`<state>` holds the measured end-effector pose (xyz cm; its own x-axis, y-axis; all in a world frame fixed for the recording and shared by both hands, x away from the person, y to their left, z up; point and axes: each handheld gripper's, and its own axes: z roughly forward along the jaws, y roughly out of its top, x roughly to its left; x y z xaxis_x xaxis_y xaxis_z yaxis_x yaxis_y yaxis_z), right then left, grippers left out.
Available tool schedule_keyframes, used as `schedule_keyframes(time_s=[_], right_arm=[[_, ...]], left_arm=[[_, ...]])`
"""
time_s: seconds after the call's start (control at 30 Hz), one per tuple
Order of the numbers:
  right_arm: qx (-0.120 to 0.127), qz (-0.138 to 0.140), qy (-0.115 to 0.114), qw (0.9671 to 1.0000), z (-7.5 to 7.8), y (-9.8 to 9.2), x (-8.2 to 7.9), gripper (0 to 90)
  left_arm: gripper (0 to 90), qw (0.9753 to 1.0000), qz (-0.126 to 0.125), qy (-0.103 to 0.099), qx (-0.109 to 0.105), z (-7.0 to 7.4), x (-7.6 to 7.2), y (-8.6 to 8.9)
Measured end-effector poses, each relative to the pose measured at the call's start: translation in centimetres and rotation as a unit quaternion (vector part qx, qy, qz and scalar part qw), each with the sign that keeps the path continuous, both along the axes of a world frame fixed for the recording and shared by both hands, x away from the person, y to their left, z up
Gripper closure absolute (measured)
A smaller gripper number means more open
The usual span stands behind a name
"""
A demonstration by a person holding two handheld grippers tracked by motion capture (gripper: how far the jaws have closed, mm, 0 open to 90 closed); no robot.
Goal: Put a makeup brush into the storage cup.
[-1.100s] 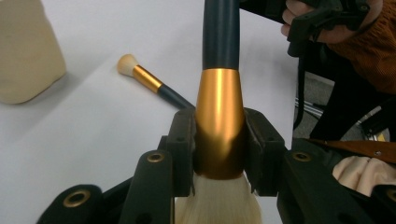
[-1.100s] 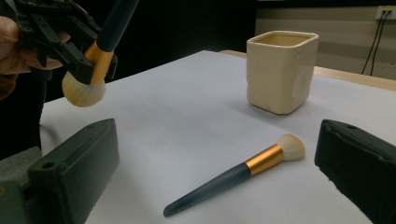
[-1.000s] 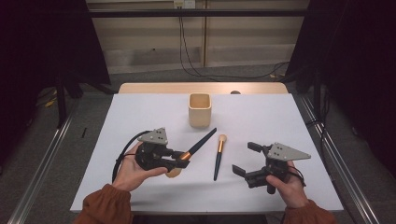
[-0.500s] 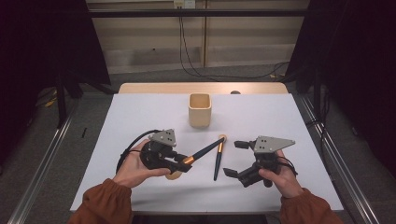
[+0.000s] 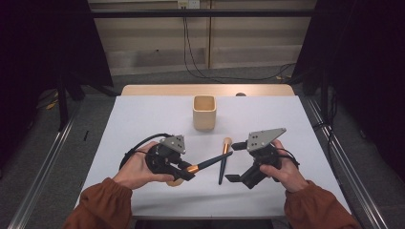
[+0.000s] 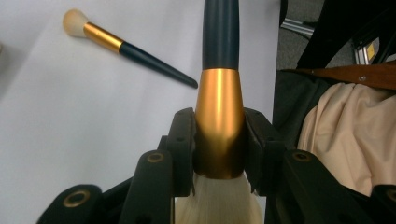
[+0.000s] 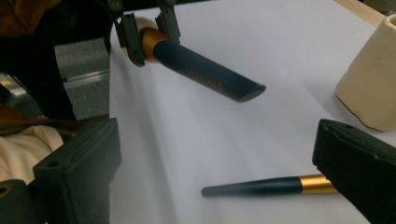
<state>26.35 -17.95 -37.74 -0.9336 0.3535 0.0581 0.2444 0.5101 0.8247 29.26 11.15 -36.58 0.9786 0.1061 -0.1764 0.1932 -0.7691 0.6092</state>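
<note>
The large brush (image 6: pixel 219 93) is clamped at its gold ferrule by the left hand-held gripper (image 5: pixel 184 171), in front of the cup (image 5: pixel 204 112) and lifted off the bench (image 5: pixel 143 119), its dark handle pointing toward the right hand-held gripper (image 5: pixel 237 161). A second, thinner brush (image 5: pixel 223 160) lies flat on the bench in front of the cup, between the spread, empty jaws of the right hand-held gripper. For a clean pickup, those jaws are best lowered squarely across the thin handle near the ferrule and closed gently, the lifted brush being kept clear.
</note>
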Motion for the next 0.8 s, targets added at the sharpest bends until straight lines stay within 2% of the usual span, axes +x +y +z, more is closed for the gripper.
schedule_keyframes(time_s=[0.13, 0.17, 0.23, 0.27, 0.37, 0.5, 0.6, 0.73, 0.8], right_arm=[[-0.02, 0.011, 0.006, 0.9997, 0.4, 0.2, 0.5, 1.1], [-0.025, 0.013, 0.008, 0.9996, 0.6, 0.3, 0.6, 1.1], [-0.037, 0.021, 0.015, 0.999, 0.8, 0.5, 0.9, 1.1], [-0.044, 0.027, 0.017, 0.9985, 0.9, 0.6, 1.0, 1.1], [-0.071, 0.044, 0.025, 0.9962, 0.9, 1.4, 1.3, 1.5], [-0.1, 0.067, 0.038, 0.9921, 0.7, 2.6, 1.4, 2.1], [-0.119, 0.083, 0.043, 0.9885, 0.2, 3.4, 1.4, 2.4], [-0.149, 0.087, 0.051, 0.9837, -0.4, 4.1, 1.5, 3.4], [-0.163, 0.094, 0.054, 0.9806, -0.6, 4.5, 1.7, 3.3]], left_arm=[[66.9, 0.9997, -0.002, 0.003, 0.025, -0.3, 0.0, -0.3], [66.9, 0.9994, -0.011, 0.003, 0.034, -0.4, 0.0, -0.4], [66.9, 0.9991, -0.012, 0.006, 0.04, -0.6, 0.1, -0.6], [66.9, 0.9986, -0.017, 0.014, 0.048, -0.6, 0.2, -0.7], [66.9, 0.9978, -0.022, 0.016, 0.06, -0.7, 0.4, -1.0], [66.9, 0.9965, -0.03, 0.021, 0.075, -0.8, 0.5, -1.3], [66.9, 0.9962, -0.025, 0.018, 0.082, -0.9, 0.7, -1.4], [66.9, 0.9955, -0.026, 0.017, 0.09, -1.1, 0.9, -1.5], [66.9, 0.9943, -0.035, 0.017, 0.099, -1.2, 0.9, -1.6]])
